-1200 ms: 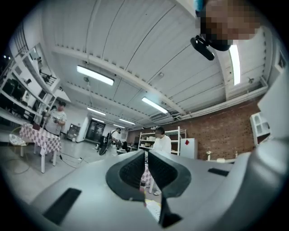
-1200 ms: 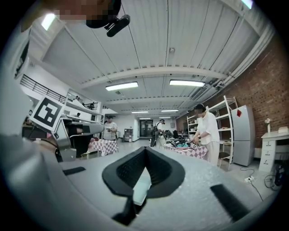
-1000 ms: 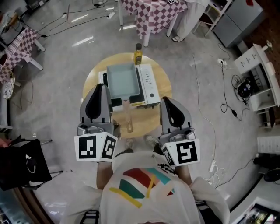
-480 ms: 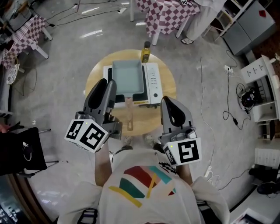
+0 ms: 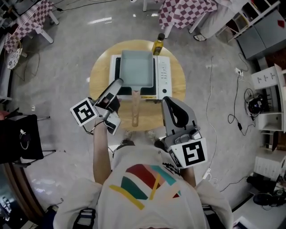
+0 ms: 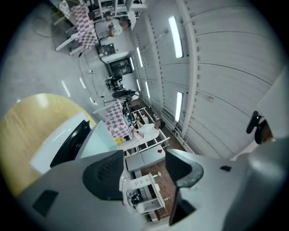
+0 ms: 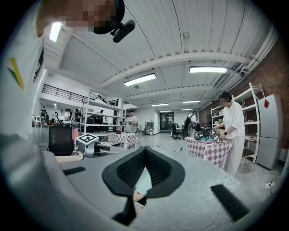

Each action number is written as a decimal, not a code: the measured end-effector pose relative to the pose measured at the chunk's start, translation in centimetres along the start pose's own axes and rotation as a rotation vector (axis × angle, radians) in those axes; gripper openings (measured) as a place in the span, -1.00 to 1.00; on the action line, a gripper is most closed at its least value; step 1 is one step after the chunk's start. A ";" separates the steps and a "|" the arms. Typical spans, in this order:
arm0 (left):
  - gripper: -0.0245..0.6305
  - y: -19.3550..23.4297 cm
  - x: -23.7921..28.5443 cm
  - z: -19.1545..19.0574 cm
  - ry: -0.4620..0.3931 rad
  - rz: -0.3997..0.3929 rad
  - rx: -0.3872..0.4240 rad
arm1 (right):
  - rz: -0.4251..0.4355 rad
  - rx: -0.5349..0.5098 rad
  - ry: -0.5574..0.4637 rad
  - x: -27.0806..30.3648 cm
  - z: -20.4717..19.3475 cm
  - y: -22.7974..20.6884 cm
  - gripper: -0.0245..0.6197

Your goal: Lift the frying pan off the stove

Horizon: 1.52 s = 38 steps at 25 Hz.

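Observation:
A pale teal rectangular frying pan (image 5: pixel 136 67) sits on a white tabletop stove (image 5: pixel 163 78), its wooden handle (image 5: pixel 136 107) pointing back at me. The left gripper (image 5: pixel 117 85) is rolled on its side over the table's front left, just left of the handle and apart from it. Its jaws are opening with nothing between them. In the left gripper view, the left gripper (image 6: pixel 144 169) shows a gap, with the pan (image 6: pixel 101 137) and stove (image 6: pixel 54 149) ahead to the left. The right gripper (image 5: pixel 169 99) hovers right of the handle, shut and empty.
The stove stands on a small round wooden table (image 5: pixel 100 71). A yellow oil bottle (image 5: pixel 157 44) stands at the table's far edge behind the stove. Cables cross the grey floor, and checkered-cloth tables (image 5: pixel 183 11) stand farther off. A black chair (image 5: pixel 20 138) is at my left.
The left gripper has swung forward and rolled onto its side beside the pan handle, and its jaws have spread apart. The right gripper has hardly moved.

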<state>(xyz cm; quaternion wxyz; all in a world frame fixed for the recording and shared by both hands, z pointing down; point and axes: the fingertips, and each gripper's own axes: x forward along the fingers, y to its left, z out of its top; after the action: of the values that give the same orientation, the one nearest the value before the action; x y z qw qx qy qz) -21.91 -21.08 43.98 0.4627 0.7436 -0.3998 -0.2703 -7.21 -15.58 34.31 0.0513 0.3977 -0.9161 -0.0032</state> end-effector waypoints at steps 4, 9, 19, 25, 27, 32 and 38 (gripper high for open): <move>-0.13 4.4 0.0 -3.6 0.168 0.034 -0.102 | 0.001 -0.002 0.025 0.1 -1.0 0.0 -0.94; -0.13 8.7 0.0 -8.6 0.356 0.075 -0.256 | 0.000 0.003 0.043 0.0 -1.8 -0.2 -0.94; -0.13 9.0 1.7 -14.2 0.542 -0.066 -0.527 | -0.014 0.000 0.074 -0.8 -2.9 -0.6 -0.94; -0.14 7.5 2.7 -16.6 0.646 -0.104 -0.535 | -0.012 0.008 0.107 -1.1 -3.6 -0.8 -0.94; -0.14 6.9 3.0 -17.2 0.676 -0.125 -0.553 | -0.013 0.002 0.121 -1.1 -4.0 -0.7 -0.94; -0.53 5.9 3.1 -18.2 0.757 -0.145 -0.547 | -0.027 -0.007 0.150 -1.2 -4.4 -1.0 -0.94; -0.86 5.9 3.0 -18.8 0.824 -0.133 -0.547 | -0.025 -0.013 0.151 -1.6 -4.7 -1.2 -0.94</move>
<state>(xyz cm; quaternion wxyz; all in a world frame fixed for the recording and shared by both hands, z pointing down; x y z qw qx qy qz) -7.83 -16.18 57.22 0.7421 0.6639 -0.0496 -0.0779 -4.84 -15.05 38.81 0.1229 0.4081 -0.9044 0.0204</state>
